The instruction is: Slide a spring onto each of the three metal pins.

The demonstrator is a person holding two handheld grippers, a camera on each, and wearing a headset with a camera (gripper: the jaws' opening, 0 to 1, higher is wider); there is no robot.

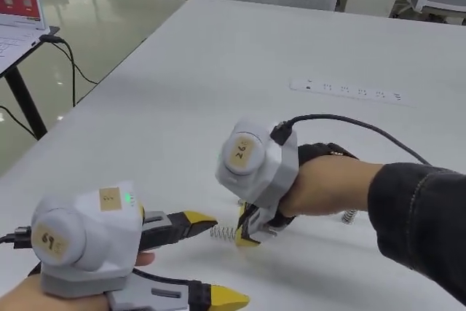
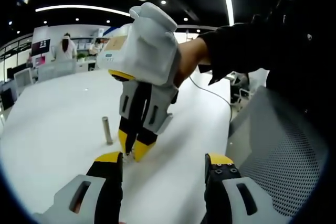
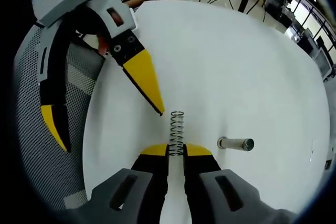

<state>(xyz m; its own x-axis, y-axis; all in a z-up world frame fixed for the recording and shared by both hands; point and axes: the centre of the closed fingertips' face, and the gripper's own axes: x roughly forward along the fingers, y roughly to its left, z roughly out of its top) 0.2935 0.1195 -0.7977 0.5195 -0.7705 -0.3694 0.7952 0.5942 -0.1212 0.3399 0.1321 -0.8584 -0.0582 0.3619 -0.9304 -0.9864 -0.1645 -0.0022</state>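
At the left, the left claw (image 1: 227, 258) is held open over the white desk (image 1: 218, 71), its yellow tips well apart and one tip near the free end of the spring (image 1: 223, 232). The spring juts from the right claw (image 1: 245, 237), which pinches its other end between closed tips. Just beside that claw a metal pin (image 2: 107, 129) stands upright on the desk.

Wears a dark sleeve (image 1: 419, 213) at 4 o'clock in the head view. Carries 2 pale grey housings: left gripper (image 1: 227, 258) labelled 69, with a green light; right gripper (image 1: 244, 237) labelled 26, with a black cable (image 1: 349, 120) leaving at 1 o'clock. Black jaws, yellow tips, small screws.
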